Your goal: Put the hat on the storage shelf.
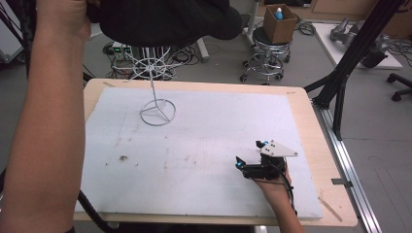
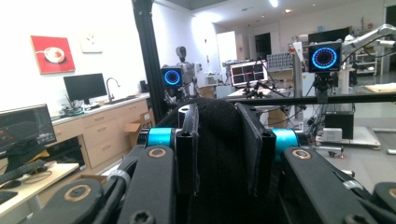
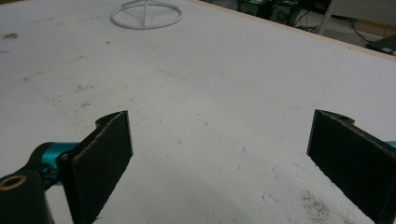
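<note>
A black cloth item (image 1: 165,19), shaped like a cap, hangs high over the far side of the table, just above a white wire stand (image 1: 154,92). My left gripper (image 2: 219,140) is shut on that black cloth (image 2: 217,121), which is pinched between its pads, and the left arm is raised along the left edge of the high view. Low over the near right of the white mat (image 1: 194,145), my right gripper (image 1: 249,153) is open, and nothing lies between its jaws (image 3: 219,140). The stand's ring base (image 3: 146,14) lies far ahead of it.
The mat covers a wooden table (image 1: 311,126) and carries small dark stains (image 1: 123,158). Beyond the far edge are a stool holding a cardboard box (image 1: 279,22), floor cables and a power strip (image 1: 119,50). A black frame leg (image 1: 340,82) stands at the right.
</note>
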Demonstrator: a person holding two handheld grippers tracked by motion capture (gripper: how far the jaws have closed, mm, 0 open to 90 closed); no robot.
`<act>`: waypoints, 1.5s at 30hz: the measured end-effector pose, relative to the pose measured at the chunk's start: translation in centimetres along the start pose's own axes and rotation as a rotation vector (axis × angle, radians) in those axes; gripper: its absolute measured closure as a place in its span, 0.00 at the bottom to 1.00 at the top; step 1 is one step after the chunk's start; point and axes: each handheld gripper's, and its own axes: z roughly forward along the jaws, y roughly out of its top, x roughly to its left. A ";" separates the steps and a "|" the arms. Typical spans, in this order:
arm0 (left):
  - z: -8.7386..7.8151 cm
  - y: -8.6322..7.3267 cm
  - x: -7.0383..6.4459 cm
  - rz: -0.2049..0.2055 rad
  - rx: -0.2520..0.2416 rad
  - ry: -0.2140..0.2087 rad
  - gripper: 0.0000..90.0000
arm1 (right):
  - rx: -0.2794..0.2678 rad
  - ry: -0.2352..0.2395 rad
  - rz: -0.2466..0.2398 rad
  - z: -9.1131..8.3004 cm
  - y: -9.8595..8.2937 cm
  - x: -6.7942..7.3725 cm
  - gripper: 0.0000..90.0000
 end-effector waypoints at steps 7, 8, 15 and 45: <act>-1.9 0.0 1.2 0.002 0.000 0.024 0.78 | 0.010 0.002 0.000 0.1 0.0 0.1 0.06; -2.1 -0.1 1.4 0.006 0.006 0.028 0.78 | 0.011 0.001 0.000 0.1 0.0 0.1 0.06; -3.0 -0.9 2.1 0.011 0.009 0.047 0.78 | 0.015 0.002 0.000 0.2 -0.1 0.1 0.06; -5.8 -10.2 2.6 -0.106 0.088 -0.005 0.77 | 0.032 0.007 -0.002 0.4 -0.1 0.5 0.06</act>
